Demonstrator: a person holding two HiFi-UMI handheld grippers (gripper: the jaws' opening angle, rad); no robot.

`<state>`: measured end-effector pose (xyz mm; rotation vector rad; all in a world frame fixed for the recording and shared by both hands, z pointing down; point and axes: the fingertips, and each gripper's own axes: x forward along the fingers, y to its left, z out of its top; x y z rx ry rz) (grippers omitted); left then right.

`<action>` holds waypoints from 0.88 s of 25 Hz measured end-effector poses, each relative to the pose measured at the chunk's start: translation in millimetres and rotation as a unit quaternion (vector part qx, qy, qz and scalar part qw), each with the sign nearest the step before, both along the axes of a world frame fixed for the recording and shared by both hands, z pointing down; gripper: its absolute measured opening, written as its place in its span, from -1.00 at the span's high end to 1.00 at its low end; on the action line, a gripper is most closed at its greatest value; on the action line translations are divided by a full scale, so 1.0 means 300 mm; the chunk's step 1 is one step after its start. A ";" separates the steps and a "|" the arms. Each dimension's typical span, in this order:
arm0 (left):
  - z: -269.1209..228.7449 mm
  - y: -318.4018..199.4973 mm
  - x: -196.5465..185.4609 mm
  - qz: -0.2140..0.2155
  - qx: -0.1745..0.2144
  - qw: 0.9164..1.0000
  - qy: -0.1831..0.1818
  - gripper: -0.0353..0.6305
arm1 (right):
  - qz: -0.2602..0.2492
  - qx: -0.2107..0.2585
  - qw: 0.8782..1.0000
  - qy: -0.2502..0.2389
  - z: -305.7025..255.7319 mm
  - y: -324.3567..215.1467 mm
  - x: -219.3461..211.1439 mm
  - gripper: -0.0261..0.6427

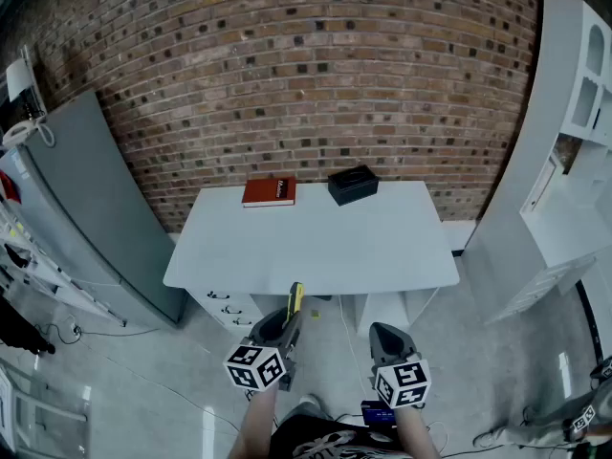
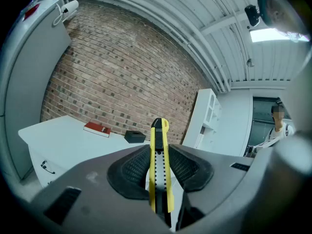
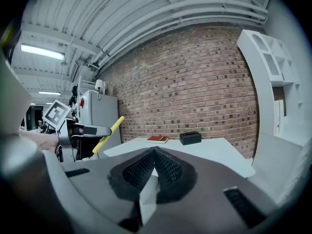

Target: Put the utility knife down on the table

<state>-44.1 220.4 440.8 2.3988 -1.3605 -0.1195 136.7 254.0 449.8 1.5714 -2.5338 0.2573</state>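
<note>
Left tongs (image 1: 287, 321) clenched on the yellow utility knife (image 2: 159, 165), which sticks out ahead, just short of the desk (image 1: 316, 247). Right tongs (image 3: 155, 155) pressed together, empty. I'd carry it over the bare near edge, lower it flat, then release.

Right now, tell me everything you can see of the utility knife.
The utility knife is slim, yellow and plastic-looking, with a black slider on a notched track down its middle. The left gripper has its fingers shut on its lower half; its tip sticks out forward, in the air short of the white table. No blade shows.
</note>
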 end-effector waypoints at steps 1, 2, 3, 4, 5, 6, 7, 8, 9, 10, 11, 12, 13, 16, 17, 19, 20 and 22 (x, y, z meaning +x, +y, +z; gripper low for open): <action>0.000 0.003 0.002 0.000 0.000 1.000 0.000 0.53 | 0.000 0.000 1.000 0.001 0.002 0.001 0.003 0.92; -0.001 0.005 0.004 0.000 0.001 1.000 0.001 0.53 | -0.001 0.000 1.000 0.001 0.003 0.002 0.006 0.92; -0.002 0.006 0.005 -0.001 0.001 1.000 0.001 0.53 | -0.001 0.000 1.000 0.001 0.003 0.002 0.008 0.92; -0.004 0.006 0.007 -0.001 0.001 1.000 0.002 0.53 | -0.002 0.000 1.000 0.001 0.002 0.001 0.010 0.92; -0.007 0.004 0.009 0.000 0.001 1.000 0.003 0.53 | -0.003 0.001 1.000 0.001 -0.001 -0.002 0.010 0.92; -0.010 0.002 0.009 -0.001 0.002 1.000 0.005 0.53 | -0.006 0.001 1.000 0.002 -0.004 -0.007 0.007 0.92; -0.013 0.002 0.007 -0.001 0.002 1.000 0.006 0.53 | -0.009 0.001 1.000 0.003 -0.005 -0.013 0.003 0.92; -0.014 0.001 0.003 -0.002 0.002 1.000 0.007 0.53 | -0.011 0.001 1.000 0.003 -0.004 -0.020 -0.002 0.92; -0.012 -0.002 -0.001 -0.003 0.002 1.000 0.006 0.53 | -0.011 0.000 1.000 0.001 -0.001 -0.028 -0.006 0.92; -0.007 -0.008 -0.006 -0.003 0.001 1.000 0.005 0.53 | -0.010 -0.001 1.000 -0.004 0.001 -0.038 -0.009 0.92; -0.001 -0.016 -0.012 -0.004 -0.001 1.000 0.005 0.53 | -0.009 -0.003 1.000 -0.011 0.002 -0.050 -0.012 0.92; 0.006 -0.028 -0.020 -0.006 -0.002 1.000 0.005 0.53 | -0.011 -0.005 1.000 -0.018 0.004 -0.062 -0.018 0.92; 0.013 -0.042 -0.029 -0.008 -0.004 1.000 0.006 0.53 | -0.015 -0.008 1.000 -0.025 0.006 -0.077 -0.027 0.92; 0.032 -0.111 -0.049 -0.011 -0.010 1.000 0.011 0.53 | -0.034 -0.021 0.998 -0.051 0.017 -0.143 -0.052 0.92; 0.039 -0.142 -0.052 -0.012 -0.012 1.000 0.013 0.53 | -0.038 -0.024 0.997 -0.057 0.023 -0.173 -0.057 0.92; 0.058 -0.218 -0.062 -0.011 -0.015 1.000 0.016 0.53 | -0.035 -0.028 0.998 -0.052 0.045 -0.251 -0.065 0.92; 0.070 -0.264 -0.070 -0.010 -0.017 1.000 0.019 0.53 | -0.031 -0.031 0.998 -0.040 0.062 -0.299 -0.072 0.92; 0.103 -0.379 -0.089 -0.008 -0.022 0.999 0.023 0.53 | -0.022 -0.039 0.999 -0.014 0.100 -0.411 -0.089 0.92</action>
